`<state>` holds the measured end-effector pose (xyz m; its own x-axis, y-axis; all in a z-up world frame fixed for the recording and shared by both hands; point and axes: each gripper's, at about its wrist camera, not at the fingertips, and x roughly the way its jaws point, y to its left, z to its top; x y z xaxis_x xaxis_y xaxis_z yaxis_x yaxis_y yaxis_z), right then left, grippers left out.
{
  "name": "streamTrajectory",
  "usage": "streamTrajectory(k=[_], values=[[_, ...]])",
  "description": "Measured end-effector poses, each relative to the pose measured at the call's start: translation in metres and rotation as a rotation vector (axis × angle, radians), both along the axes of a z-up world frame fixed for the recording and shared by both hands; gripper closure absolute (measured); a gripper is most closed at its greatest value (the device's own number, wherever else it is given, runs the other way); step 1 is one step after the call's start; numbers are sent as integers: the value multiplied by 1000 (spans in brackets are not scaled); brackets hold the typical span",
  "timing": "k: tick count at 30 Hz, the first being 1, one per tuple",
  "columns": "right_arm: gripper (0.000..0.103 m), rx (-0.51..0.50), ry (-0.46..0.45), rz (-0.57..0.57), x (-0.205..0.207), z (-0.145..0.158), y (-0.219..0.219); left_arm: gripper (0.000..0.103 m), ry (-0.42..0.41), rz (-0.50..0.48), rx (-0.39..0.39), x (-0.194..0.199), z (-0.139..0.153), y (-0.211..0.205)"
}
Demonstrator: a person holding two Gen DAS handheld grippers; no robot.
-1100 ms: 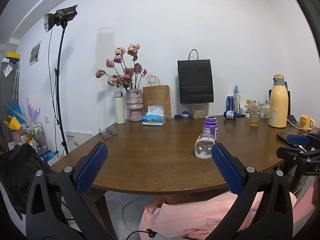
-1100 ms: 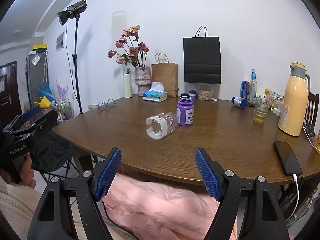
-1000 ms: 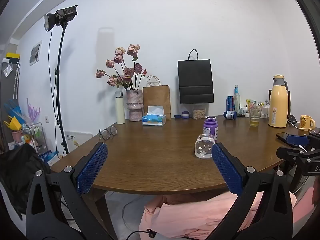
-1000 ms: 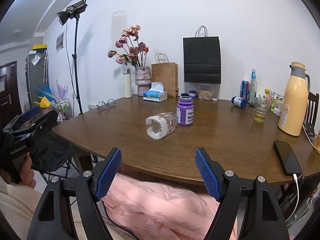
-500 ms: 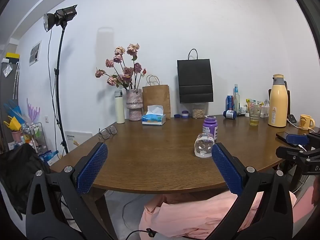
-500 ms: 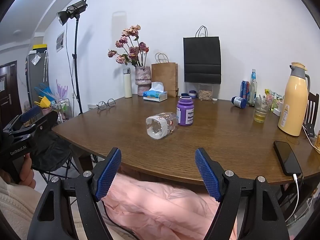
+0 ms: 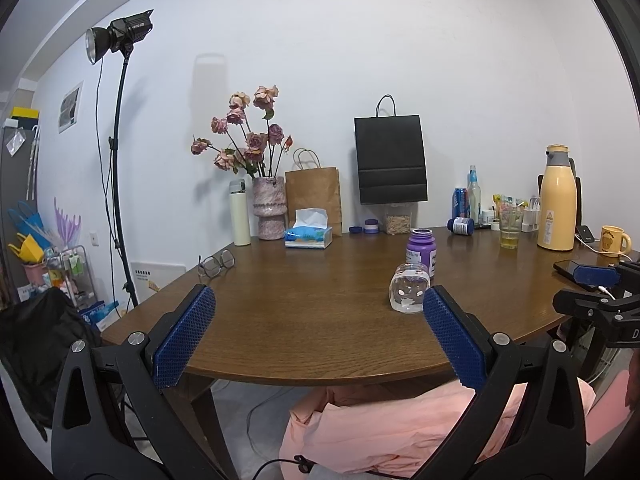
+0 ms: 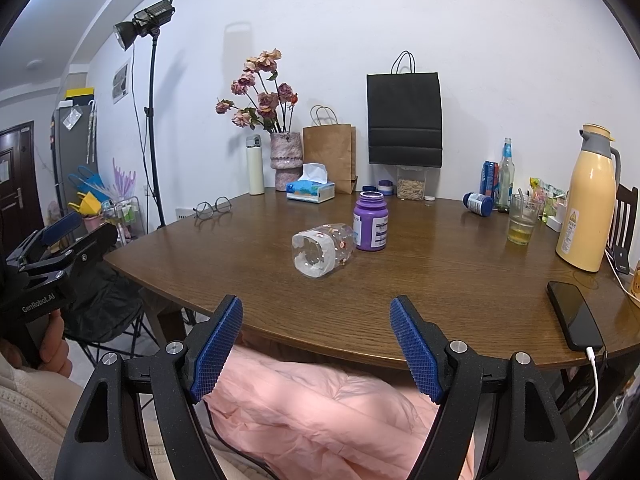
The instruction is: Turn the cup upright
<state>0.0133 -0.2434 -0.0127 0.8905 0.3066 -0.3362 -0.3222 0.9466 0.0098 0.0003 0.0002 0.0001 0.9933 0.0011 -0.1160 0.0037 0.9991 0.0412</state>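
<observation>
A clear plastic cup (image 8: 322, 250) with small printed figures lies on its side on the brown round table (image 8: 440, 280), its mouth facing me; it also shows in the left wrist view (image 7: 409, 293). A purple jar (image 8: 371, 221) stands just behind it. My right gripper (image 8: 316, 320) is open and empty, held before the table's near edge, short of the cup. My left gripper (image 7: 318, 320) is open and empty, over the near edge, left of the cup. Each gripper shows at the edge of the other's view.
At the back stand a flower vase (image 8: 286, 160), a tissue box (image 8: 311, 191), paper bags (image 8: 404, 114), bottles and a glass (image 8: 522, 220). A yellow thermos (image 8: 588, 200) and a phone (image 8: 574, 316) are at the right, glasses (image 8: 212, 206) at the left. A light stand (image 8: 154, 120) is beside the table.
</observation>
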Motion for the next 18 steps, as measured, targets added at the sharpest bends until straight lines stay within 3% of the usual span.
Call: streamTrajectory(k=[18], values=[[22, 0, 0, 0, 1, -1, 1, 0, 4, 0, 4, 0, 0, 0]])
